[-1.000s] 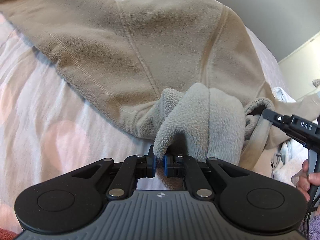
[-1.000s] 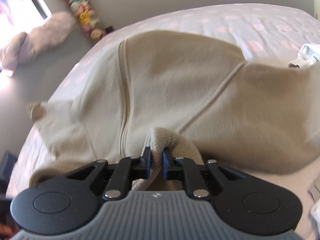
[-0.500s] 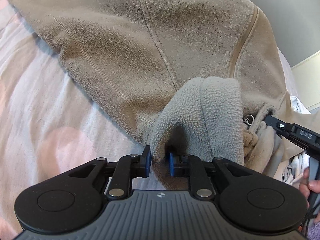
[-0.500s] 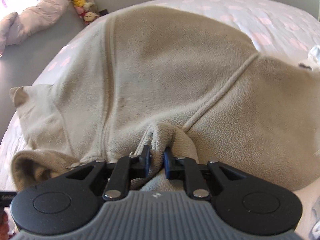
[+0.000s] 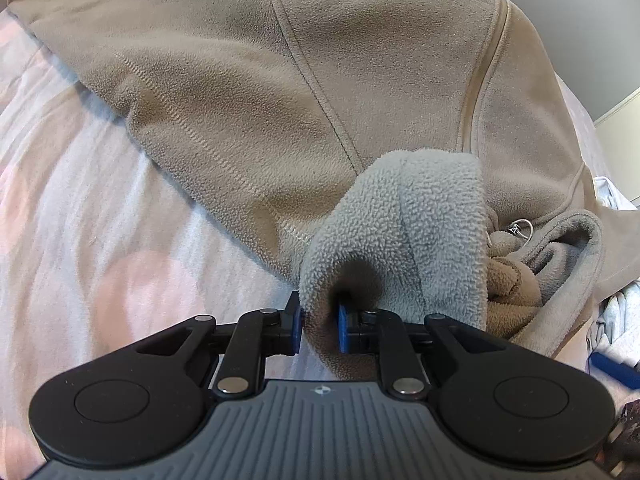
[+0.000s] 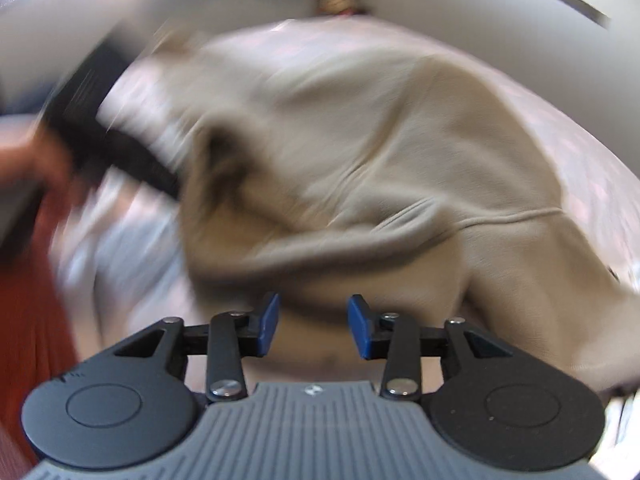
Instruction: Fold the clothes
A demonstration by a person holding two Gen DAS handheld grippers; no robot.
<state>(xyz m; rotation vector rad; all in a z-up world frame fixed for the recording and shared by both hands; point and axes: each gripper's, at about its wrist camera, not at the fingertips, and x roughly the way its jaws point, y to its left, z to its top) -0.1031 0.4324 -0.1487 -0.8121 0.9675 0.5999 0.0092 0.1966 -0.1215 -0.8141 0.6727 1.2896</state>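
My left hand-held gripper (image 5: pixel 319 325) was clamped narrow on a fold of the beige fleece jacket (image 5: pixel 304 80), its blue pads (image 5: pixel 342 328) pinching the grey, nubbly inner side of the cloth. The jacket lay spread across the bed (image 5: pixel 80 208), on a pale sheet printed with soft pink shapes, and it filled most of my left view; a small metal zip pull (image 5: pixel 519 227) showed near the bunched collar at the right. Beyond the bed I saw a plain grey wall (image 5: pixel 592 32), and some white fabric (image 5: pixel 618 312) lay at the bed's right edge. In the right view, badly smeared by motion, a dark blurred shape (image 6: pixel 116 140) and a hand (image 6: pixel 28 168) sat at the left, with something rust-red (image 6: pixel 36 300) below them. Half a second before, my right hand-held gripper (image 6: pixel 313 326) had been pinching a ridge of the jacket; now its pads (image 6: pixel 357 326) stood wide apart with nothing between them, just above the cloth, and its view had swung round. My left had kept its grip, with the jacket drawn closer and larger in its view.
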